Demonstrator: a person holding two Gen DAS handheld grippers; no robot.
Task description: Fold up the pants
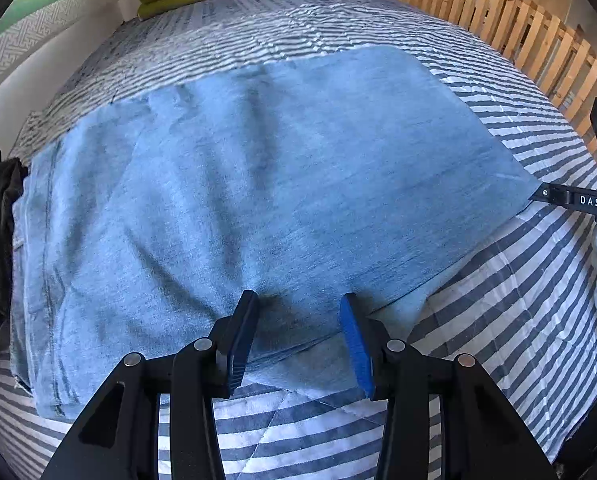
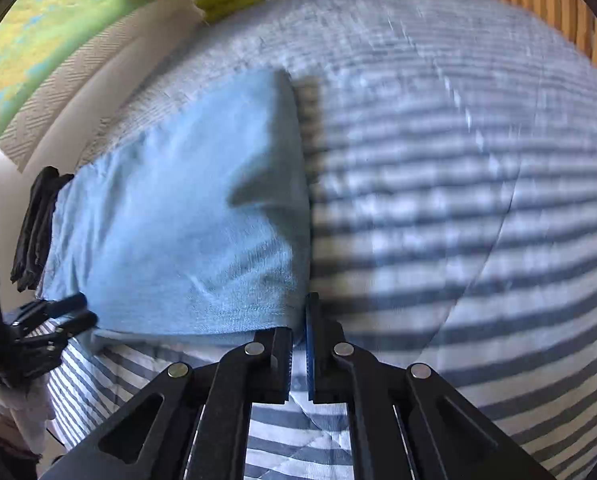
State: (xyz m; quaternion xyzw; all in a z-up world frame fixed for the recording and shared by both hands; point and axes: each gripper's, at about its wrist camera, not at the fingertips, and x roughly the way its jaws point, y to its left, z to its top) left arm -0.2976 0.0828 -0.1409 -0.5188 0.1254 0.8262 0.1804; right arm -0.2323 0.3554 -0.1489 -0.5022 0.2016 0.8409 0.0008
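The pants lie folded to a broad panel on the bed, right tongs pinching their 3 o'clock edge, left tongs released at 6 o'clock; likely another fold remains.

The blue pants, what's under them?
The blue pants lie on a striped blanket, which shows all around them. Whatever is between the folded layers or beneath the blanket is covered.

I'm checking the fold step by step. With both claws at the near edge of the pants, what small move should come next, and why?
Probably shut the left claw on the near edge of the pants: its jaws stand open astride that edge, while the right claw looks nearly shut at the pants' corner.
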